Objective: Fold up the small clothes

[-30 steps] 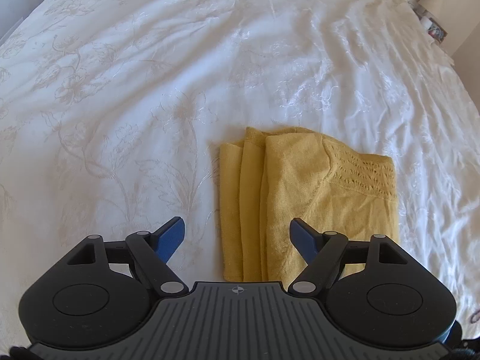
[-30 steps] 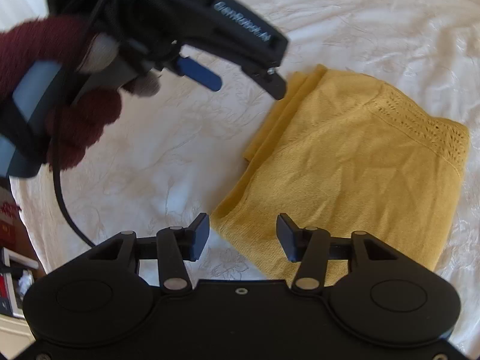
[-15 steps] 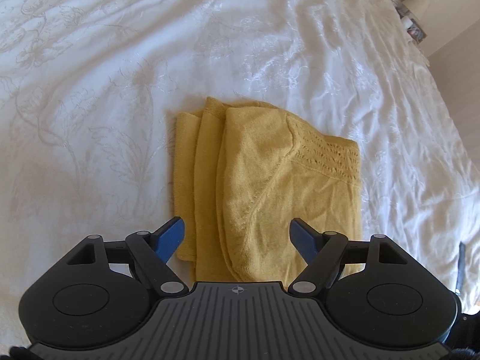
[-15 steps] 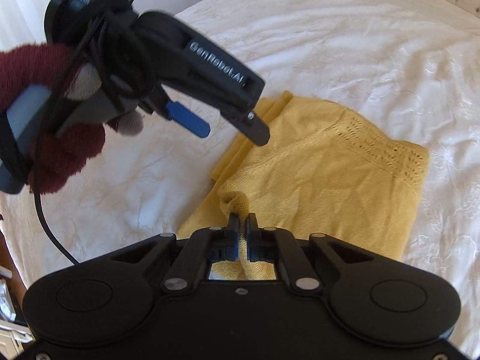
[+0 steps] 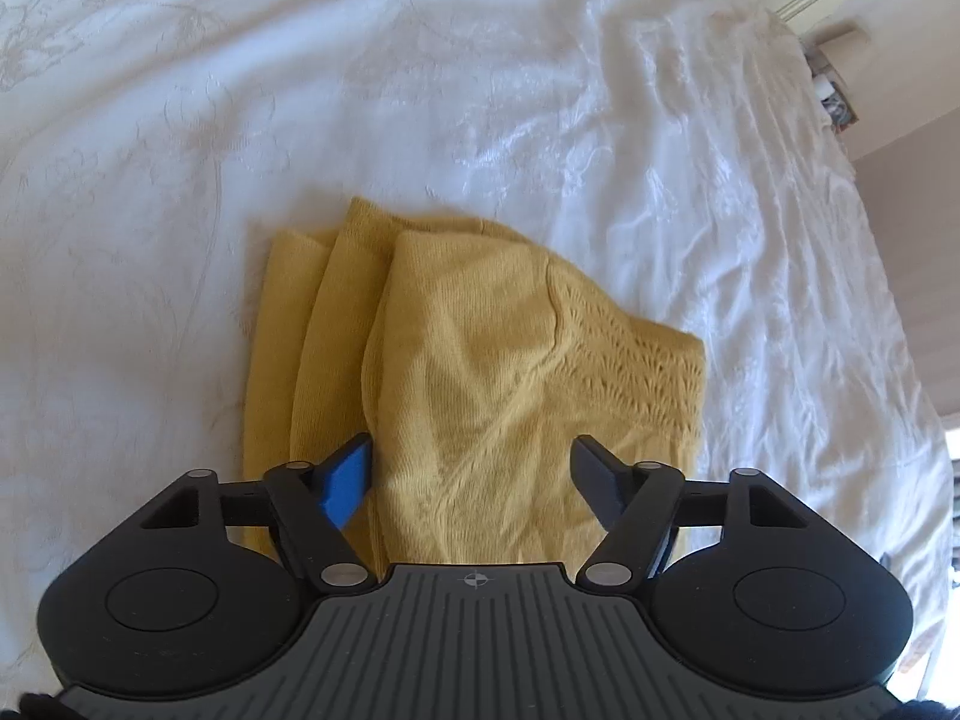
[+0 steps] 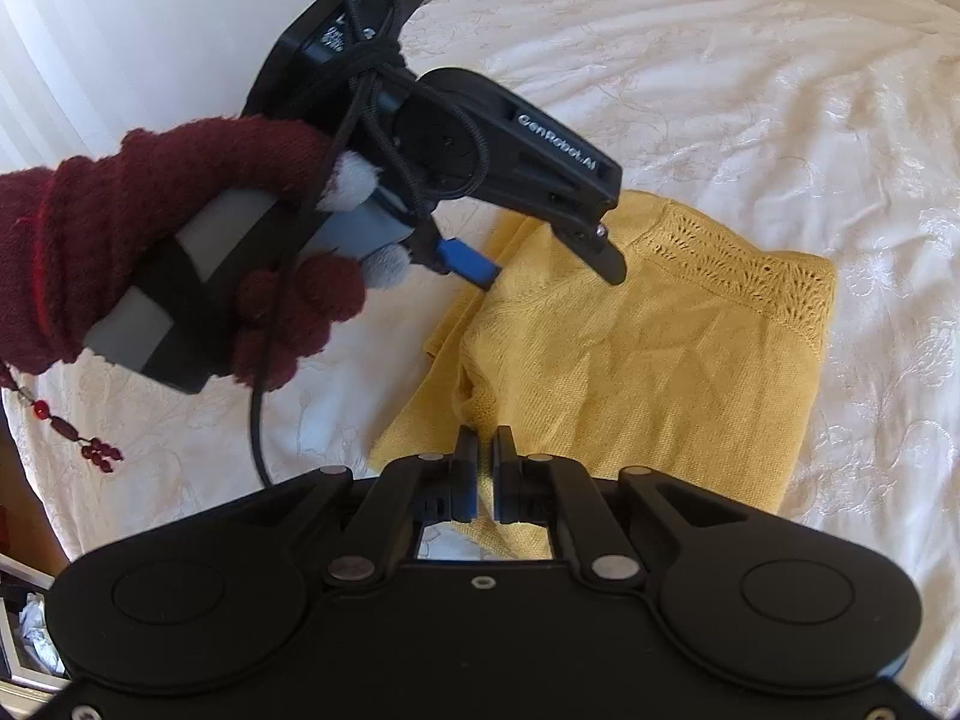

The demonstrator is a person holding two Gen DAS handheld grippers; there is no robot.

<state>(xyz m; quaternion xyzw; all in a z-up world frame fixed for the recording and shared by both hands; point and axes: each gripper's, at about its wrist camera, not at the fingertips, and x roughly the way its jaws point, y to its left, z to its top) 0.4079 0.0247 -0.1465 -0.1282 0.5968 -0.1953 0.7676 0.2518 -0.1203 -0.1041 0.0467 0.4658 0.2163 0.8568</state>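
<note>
**Right tool pinching the near edge, left tool waiting spread**

The yellow knit top is lying partly folded on the white bedspread, its layered edges fanning out to one side. The right tool is clamped together on the near edge, probably to lift it for the next fold. The left tool, gripped by a maroon-gloved hand, is hanging over the garment with fingers apart, likely ready to catch a second corner. Its side is reading "GenRobot.AI".
</note>
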